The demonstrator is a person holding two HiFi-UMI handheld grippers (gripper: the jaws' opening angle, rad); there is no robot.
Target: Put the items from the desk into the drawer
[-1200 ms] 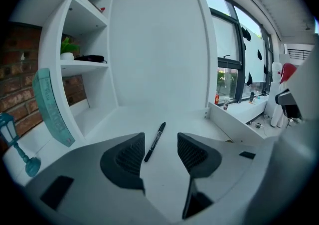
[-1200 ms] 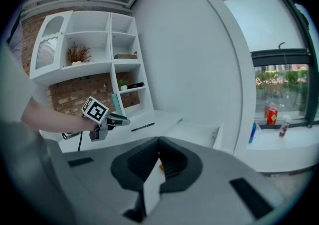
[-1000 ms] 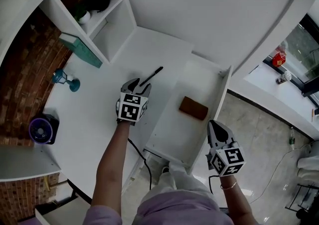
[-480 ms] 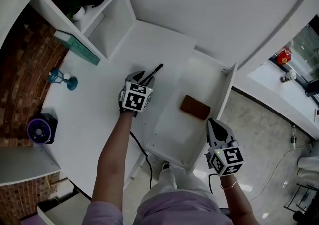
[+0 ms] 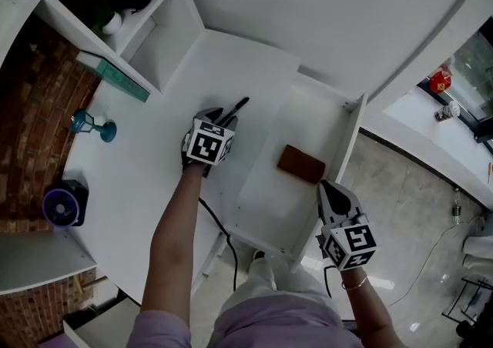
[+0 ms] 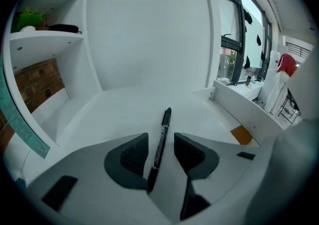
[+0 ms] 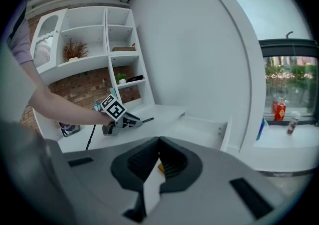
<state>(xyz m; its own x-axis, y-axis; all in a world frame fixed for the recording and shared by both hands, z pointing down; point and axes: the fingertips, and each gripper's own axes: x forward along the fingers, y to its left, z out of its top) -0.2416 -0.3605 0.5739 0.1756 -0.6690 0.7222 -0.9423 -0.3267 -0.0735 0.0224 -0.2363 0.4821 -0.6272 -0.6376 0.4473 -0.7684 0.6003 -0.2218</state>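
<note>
Desk (image 5: 139, 177): white, curved, with the drawer (image 5: 269, 192) pulled fully out at its right side. Plenty of bare floor in there.

Right gripper (image 7: 159, 142): hangs off the drawer's front corner, well clear of the work. Jaws pressed together, nothing between them.

Left gripper (image 6: 160, 138): angled down onto the desktop just beside the drawer's left wall. Its jaws have just been closing and now straddle the pen; pads stand a little apart, with a gap on both sides of the barrel, so no pinch yet.

Brown flat block (image 5: 300, 165): already lying in the drawer, mid-floor.

Black pen (image 6: 165, 118): lying flat on the desk, running lengthwise along the jaw line, cap end pointing away from the gripper.

Step in hand, as I read it: grasp the pen. Advice:
- Keep the pads low, nearly on the desktop; the barrel is thin and round and will likely roll or squirt out if caught high.
- Close squarely so both pads land together.
- Lift straight before swinging right over the drawer wall.
- Set it down beside the block, not on it.
</note>
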